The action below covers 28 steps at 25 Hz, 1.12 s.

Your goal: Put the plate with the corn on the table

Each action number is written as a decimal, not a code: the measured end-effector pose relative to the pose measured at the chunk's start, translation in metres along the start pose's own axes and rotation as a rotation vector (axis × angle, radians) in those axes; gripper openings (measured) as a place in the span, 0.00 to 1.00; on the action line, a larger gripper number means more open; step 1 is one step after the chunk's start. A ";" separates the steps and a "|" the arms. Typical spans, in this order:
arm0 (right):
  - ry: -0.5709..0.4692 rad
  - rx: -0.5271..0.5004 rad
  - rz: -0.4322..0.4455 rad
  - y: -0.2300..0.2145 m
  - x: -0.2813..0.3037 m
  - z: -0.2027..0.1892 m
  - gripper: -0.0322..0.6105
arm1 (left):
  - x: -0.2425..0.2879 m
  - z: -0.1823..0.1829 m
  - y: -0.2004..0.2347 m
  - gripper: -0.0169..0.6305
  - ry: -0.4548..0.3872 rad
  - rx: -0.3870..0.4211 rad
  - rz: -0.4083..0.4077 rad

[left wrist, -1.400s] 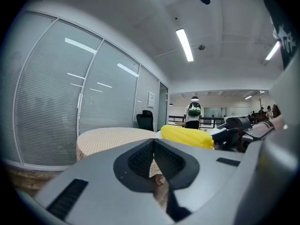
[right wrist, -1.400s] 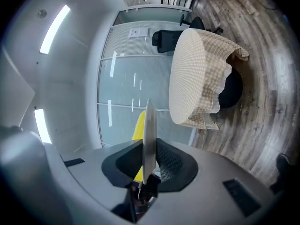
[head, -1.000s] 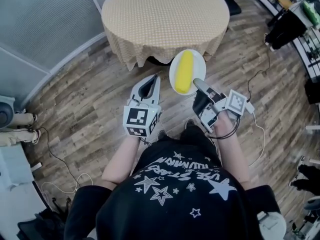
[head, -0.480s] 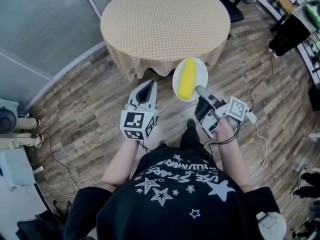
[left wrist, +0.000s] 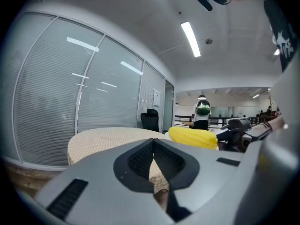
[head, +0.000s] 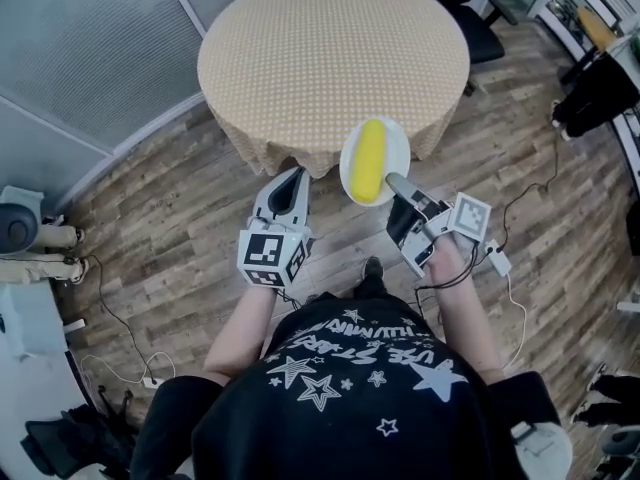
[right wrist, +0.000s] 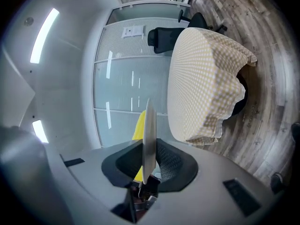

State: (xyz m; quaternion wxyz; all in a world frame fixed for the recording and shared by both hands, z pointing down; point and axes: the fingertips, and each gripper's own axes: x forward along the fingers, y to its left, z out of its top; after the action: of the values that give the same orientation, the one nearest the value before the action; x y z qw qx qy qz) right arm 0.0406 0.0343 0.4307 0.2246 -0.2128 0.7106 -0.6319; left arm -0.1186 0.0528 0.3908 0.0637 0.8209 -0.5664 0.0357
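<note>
A white plate [head: 392, 138] carrying a yellow corn cob [head: 370, 159] hangs level in the air at the near edge of the round table [head: 320, 58] with its beige checked cloth. My right gripper [head: 393, 180] is shut on the plate's near rim. The right gripper view has the plate [right wrist: 149, 135] edge-on between the pads, the corn [right wrist: 138, 124] behind it and the table [right wrist: 197, 74] ahead. To the left of the plate, my left gripper [head: 290, 178] is shut and holds nothing. From the left gripper view the corn [left wrist: 193, 138] lies to the right, with the table [left wrist: 103, 139] ahead.
A black office chair [head: 470, 13] stands behind the table at the far right. A glass partition [head: 90, 58] with blinds curves along the left. Cables [head: 115, 323] trail over the wooden floor at the left, and another cable [head: 515, 268] lies to my right.
The table has come nearer in the head view. The plate with the corn has moved forward with the right gripper and now overlaps the table's near edge. Both grippers have kept their state.
</note>
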 end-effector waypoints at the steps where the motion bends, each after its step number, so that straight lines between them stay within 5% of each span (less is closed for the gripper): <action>1: 0.005 -0.001 0.004 -0.001 0.001 0.008 0.17 | 0.006 0.000 -0.002 0.03 0.002 -0.002 0.004; 11: 0.058 0.020 0.028 -0.012 -0.001 0.067 0.17 | 0.052 0.011 -0.010 0.03 -0.013 0.021 0.090; 18: 0.111 0.055 0.003 -0.016 0.017 0.129 0.17 | 0.117 0.019 -0.020 0.03 0.019 -0.037 0.124; 28: 0.099 0.073 0.011 -0.035 0.013 0.136 0.17 | 0.118 0.007 -0.020 0.04 0.042 -0.028 0.136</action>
State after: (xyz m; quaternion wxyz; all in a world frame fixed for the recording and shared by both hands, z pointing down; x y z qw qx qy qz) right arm 0.1111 -0.0866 0.4514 0.2000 -0.1691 0.6986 -0.6658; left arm -0.0580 -0.0503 0.3984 0.0846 0.7785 -0.6200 0.0493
